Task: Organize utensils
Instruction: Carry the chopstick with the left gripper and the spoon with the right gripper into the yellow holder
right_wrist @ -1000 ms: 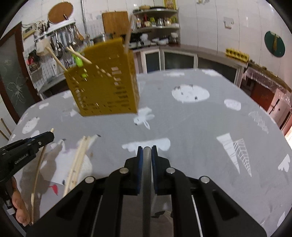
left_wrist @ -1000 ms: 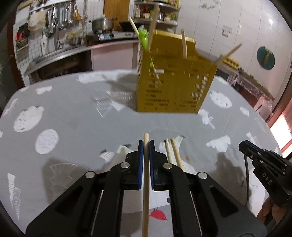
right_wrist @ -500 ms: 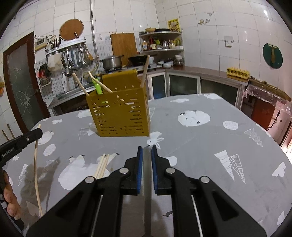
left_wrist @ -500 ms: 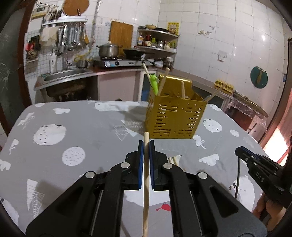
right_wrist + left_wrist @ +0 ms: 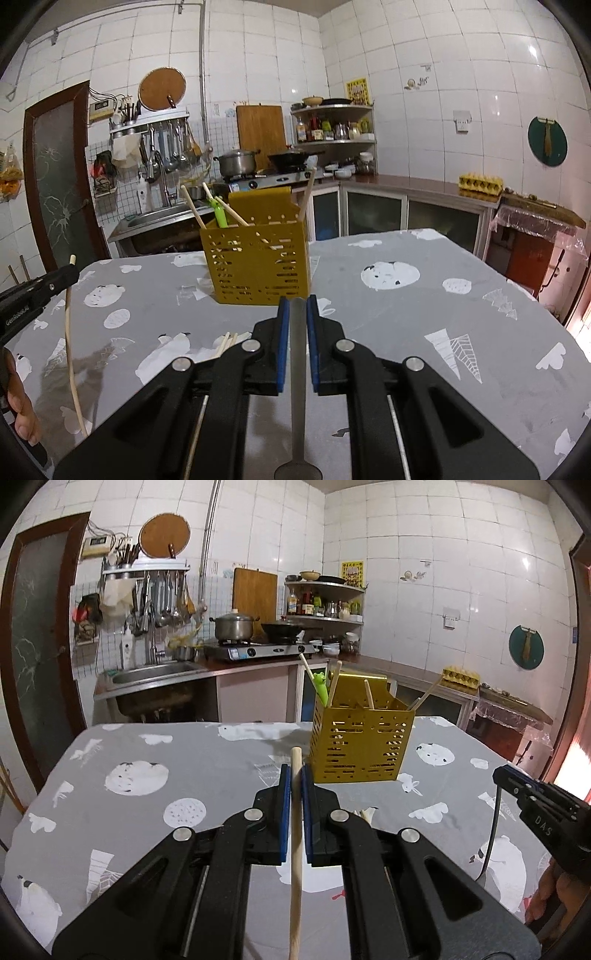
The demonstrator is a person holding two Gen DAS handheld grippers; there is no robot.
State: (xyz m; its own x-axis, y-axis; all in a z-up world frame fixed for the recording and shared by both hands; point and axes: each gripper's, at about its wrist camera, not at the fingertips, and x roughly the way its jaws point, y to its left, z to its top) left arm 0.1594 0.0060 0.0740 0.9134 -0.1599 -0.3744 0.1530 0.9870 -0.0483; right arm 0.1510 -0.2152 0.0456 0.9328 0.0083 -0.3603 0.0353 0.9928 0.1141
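Note:
My left gripper is shut on a wooden chopstick that runs back under the camera; from the right wrist view the same chopstick hangs down from that gripper. My right gripper is shut on the flat handle of a metal utensil; it shows at the right edge of the left wrist view. A yellow perforated utensil holder stands on the table ahead of both, with several chopsticks and a green utensil in it.
Loose chopsticks lie on the grey patterned tablecloth in front of the holder. Behind the table are a sink, a stove with a pot and cabinets. A person's fingers show at the left edge.
Both grippers have risen and tilted up with their utensils, pulling back so the holder looks smaller and farther. Grips are unchanged.

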